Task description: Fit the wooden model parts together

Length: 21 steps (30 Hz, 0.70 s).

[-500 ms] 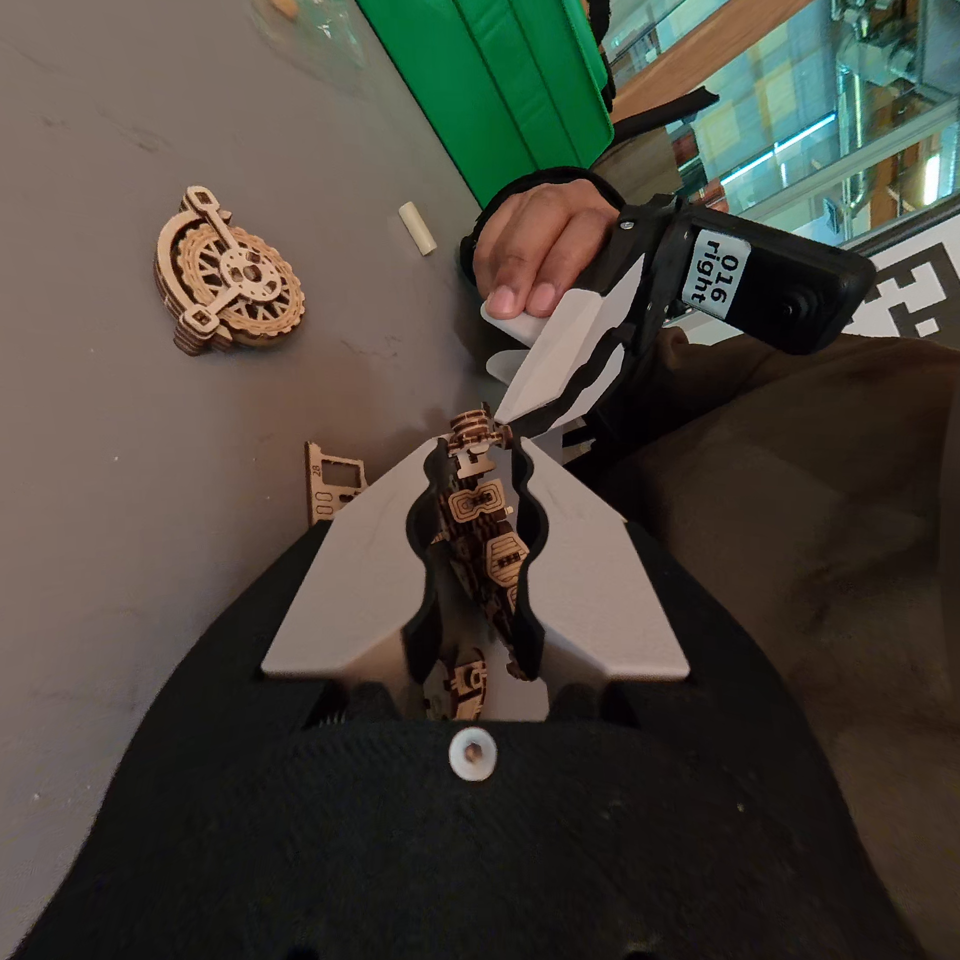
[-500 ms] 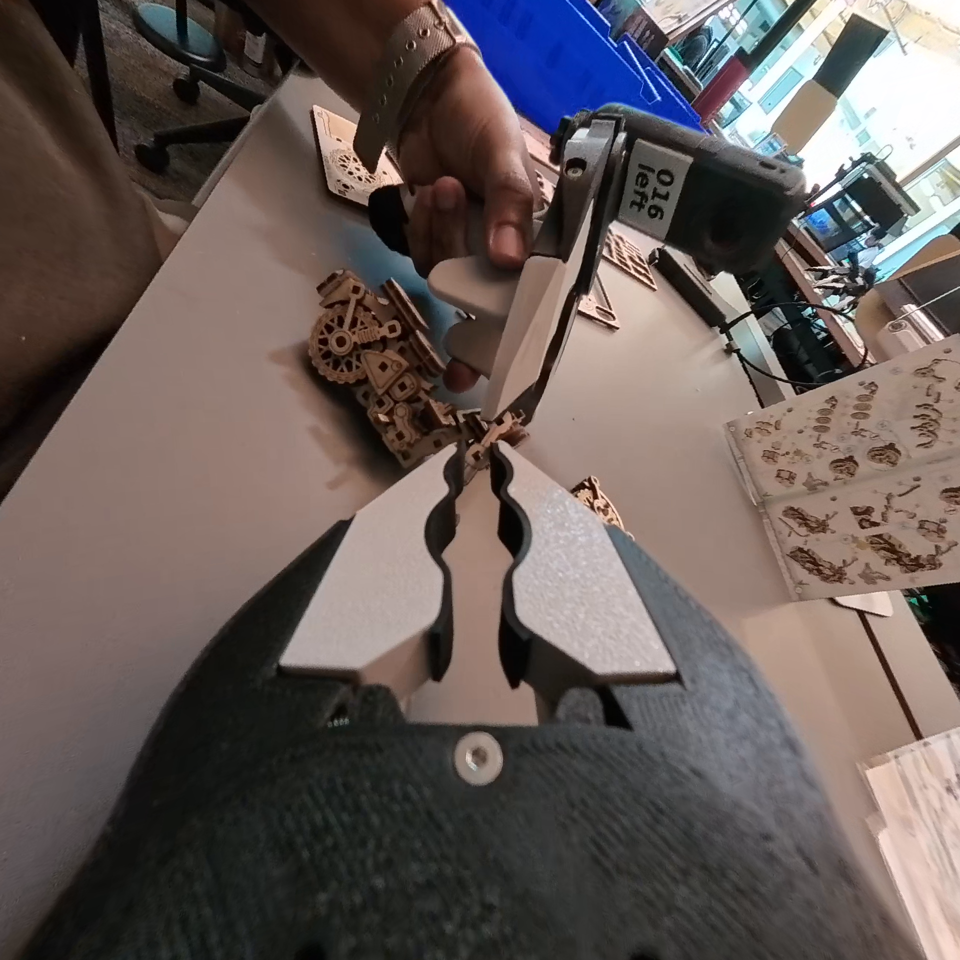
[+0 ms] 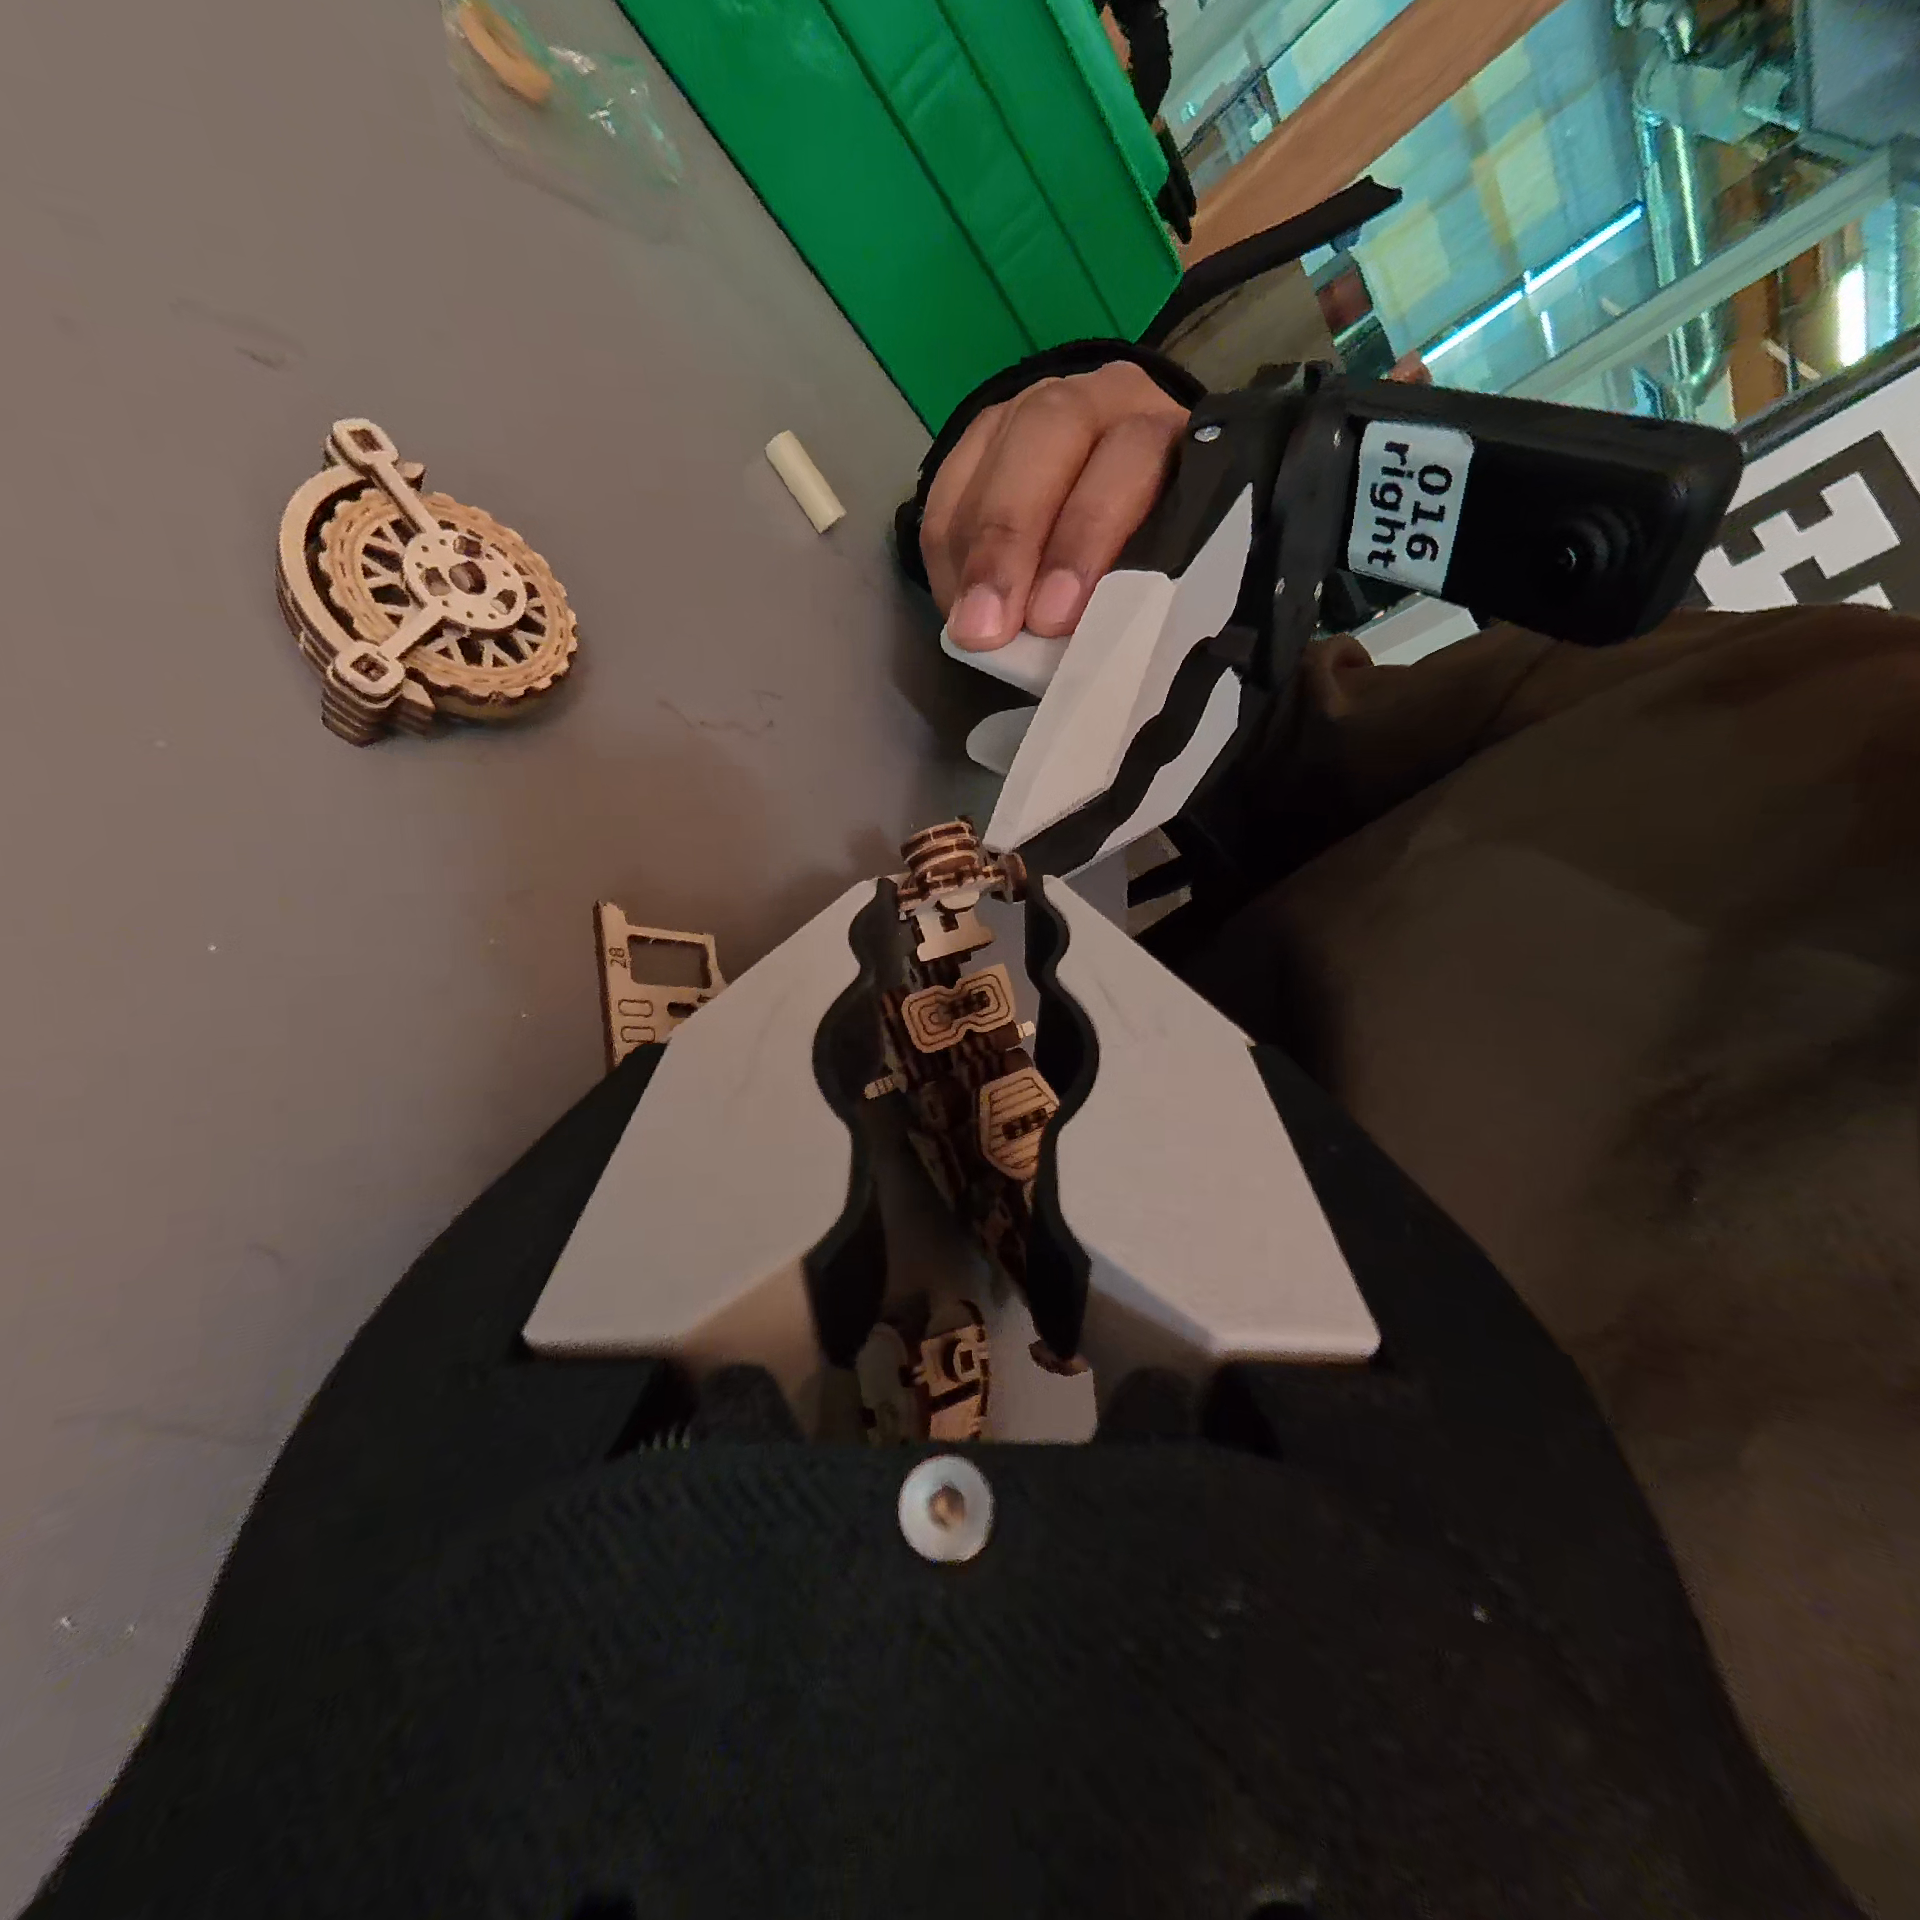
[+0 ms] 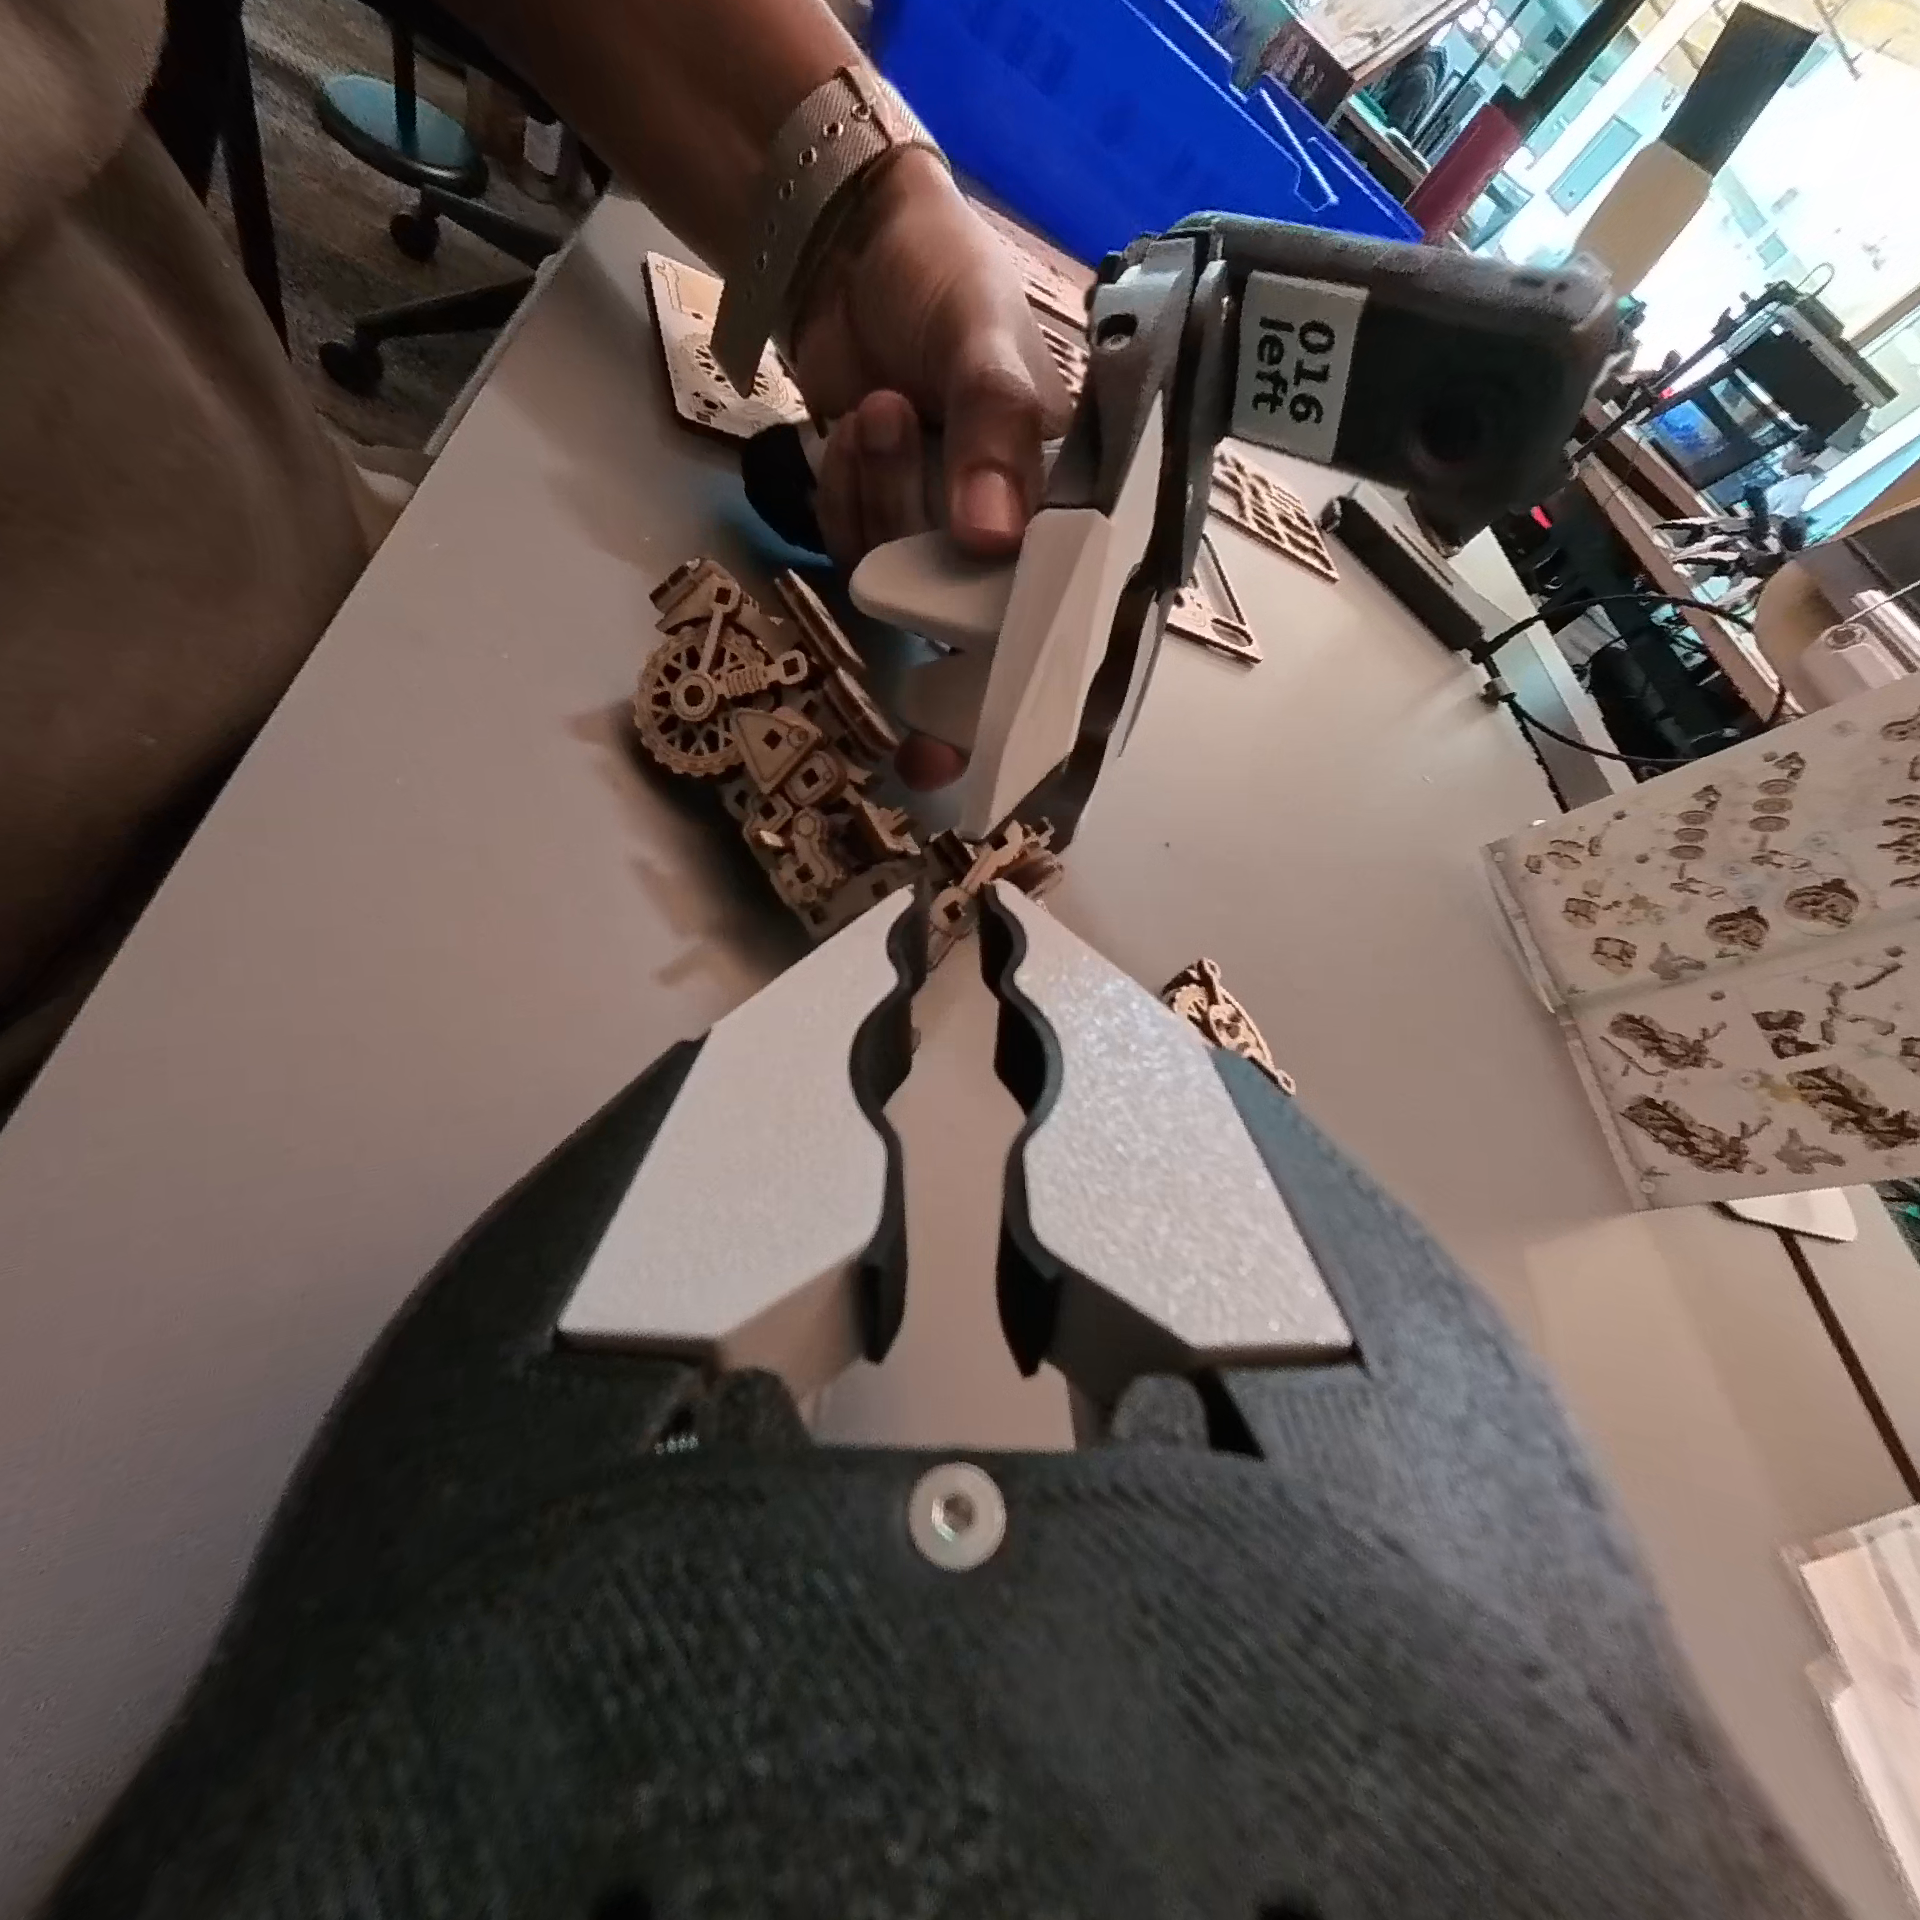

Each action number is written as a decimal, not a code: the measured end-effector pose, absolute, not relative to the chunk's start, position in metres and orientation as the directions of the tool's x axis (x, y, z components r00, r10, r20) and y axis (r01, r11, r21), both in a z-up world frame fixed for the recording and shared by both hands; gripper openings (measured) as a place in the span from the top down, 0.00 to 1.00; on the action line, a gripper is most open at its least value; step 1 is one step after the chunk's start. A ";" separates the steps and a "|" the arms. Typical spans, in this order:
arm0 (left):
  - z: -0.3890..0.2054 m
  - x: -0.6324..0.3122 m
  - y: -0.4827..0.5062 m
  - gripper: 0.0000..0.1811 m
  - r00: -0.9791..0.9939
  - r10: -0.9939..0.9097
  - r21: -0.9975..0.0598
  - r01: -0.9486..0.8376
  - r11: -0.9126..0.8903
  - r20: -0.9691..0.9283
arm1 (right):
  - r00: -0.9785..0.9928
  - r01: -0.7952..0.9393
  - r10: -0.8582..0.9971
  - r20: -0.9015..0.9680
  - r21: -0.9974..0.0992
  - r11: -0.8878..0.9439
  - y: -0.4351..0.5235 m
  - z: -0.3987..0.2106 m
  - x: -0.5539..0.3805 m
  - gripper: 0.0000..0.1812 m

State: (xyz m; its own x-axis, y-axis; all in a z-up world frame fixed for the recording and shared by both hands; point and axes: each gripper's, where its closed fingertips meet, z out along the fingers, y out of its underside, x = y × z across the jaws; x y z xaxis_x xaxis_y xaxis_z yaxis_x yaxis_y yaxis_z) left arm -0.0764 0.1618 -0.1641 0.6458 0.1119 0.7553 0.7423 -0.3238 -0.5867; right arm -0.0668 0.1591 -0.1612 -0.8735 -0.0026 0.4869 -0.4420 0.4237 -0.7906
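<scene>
Between the fingers of the left gripper (image 3: 951, 899) sits a wooden model assembly (image 3: 971, 1049), a layered laser-cut body running the length of the claw from its base out past the tips; the fingers are closed partway and clamp it from both sides. At the far end of that assembly a small wooden part (image 3: 940, 857) sticks out just beyond the left fingertips, and the tips of the right gripper (image 4: 951, 914) meet it there. From the right wrist view the right claw is nearly closed, its tips pinching a small wooden piece (image 4: 961, 899), with a narrow gap left between the fingers farther back. Just past the right claw's tips, the left gripper comes down at a steep angle, held by a hand (image 4: 914, 416) with a strap on the wrist. To the left of both tips, on the grey table (image 4: 312, 935), lies a larger wooden gear assembly (image 4: 748, 727). Farther left of the left claw lies a wooden wheel piece (image 3: 416, 587), with a flat cut-out scrap (image 3: 649, 982) close beside the left finger. Beyond, a small pale cylinder (image 3: 805, 483) lies near the hand (image 3: 1029, 520) holding the right gripper, and a green bin (image 3: 935, 177) stands at the table's far edge.
</scene>
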 end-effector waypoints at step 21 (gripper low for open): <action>-0.149 -0.075 0.164 0.88 0.710 0.033 -0.670 0.677 -0.303 0.703 | -0.994 0.086 0.092 -0.065 -0.967 0.239 0.164 -0.129 -0.079 0.84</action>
